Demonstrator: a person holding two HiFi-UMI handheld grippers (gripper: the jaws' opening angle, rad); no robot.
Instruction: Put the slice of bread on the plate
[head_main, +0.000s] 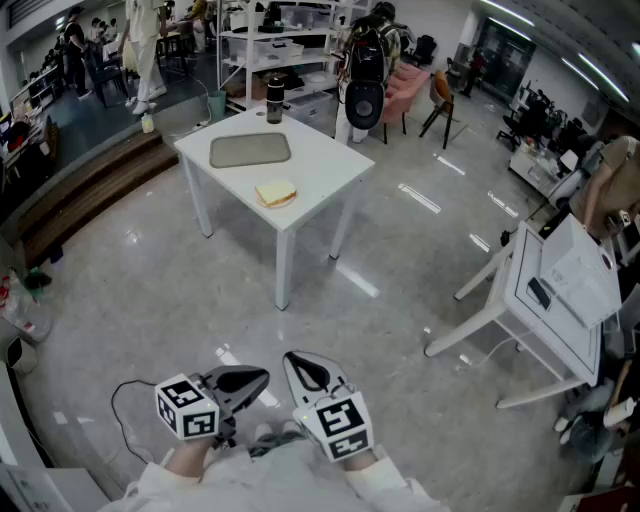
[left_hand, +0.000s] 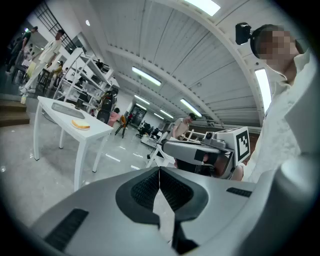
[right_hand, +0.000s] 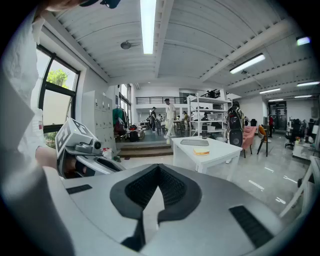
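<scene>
the left gripper (head_main: 258, 378) and right gripper (head_main: 298, 364) sit side by side, each with its jaws pressed together on nothing. open floor (head_main: 190, 300) stretches ahead to the white table (head_main: 330, 165). the slice of bread (head_main: 276, 194) lies near its front edge, apart from the grey plate (head_main: 250, 150).

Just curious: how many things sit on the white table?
3: grey tray on the left side, slice of bread near the front corner, dark bottle at the far edge; none seems hidden.
</scene>
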